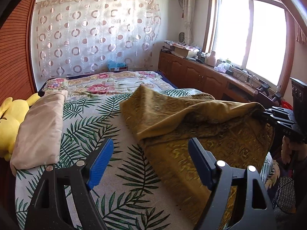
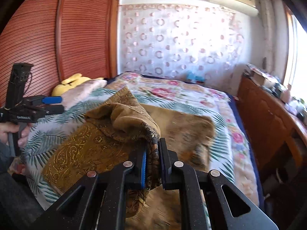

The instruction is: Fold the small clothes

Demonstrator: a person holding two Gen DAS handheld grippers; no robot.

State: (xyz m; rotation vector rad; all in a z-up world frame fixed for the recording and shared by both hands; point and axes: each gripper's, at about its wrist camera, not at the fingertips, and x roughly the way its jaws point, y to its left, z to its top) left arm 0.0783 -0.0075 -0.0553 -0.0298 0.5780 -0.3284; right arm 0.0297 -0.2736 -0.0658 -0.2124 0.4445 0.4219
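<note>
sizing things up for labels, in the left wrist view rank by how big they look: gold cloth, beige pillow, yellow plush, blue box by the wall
1. gold cloth, by far the largest
2. beige pillow
3. yellow plush, partly cut off by the frame edge and the pillow, so unsure
4. blue box, smallest, though it sits farthest from the camera

The far right part of the mustard cloth [image 2: 191,132] is smeared by motion blur, its pattern unreadable. The right gripper [image 2: 153,164] covers the pinched hem; its body is cut off at the near edge. The 2 fingers [image 1: 99,164] of the left gripper [image 1: 151,163] hide the bedsheet [image 1: 115,191] beneath. Clutter on the cabinet [image 1: 191,71] is too small to identify.
</note>
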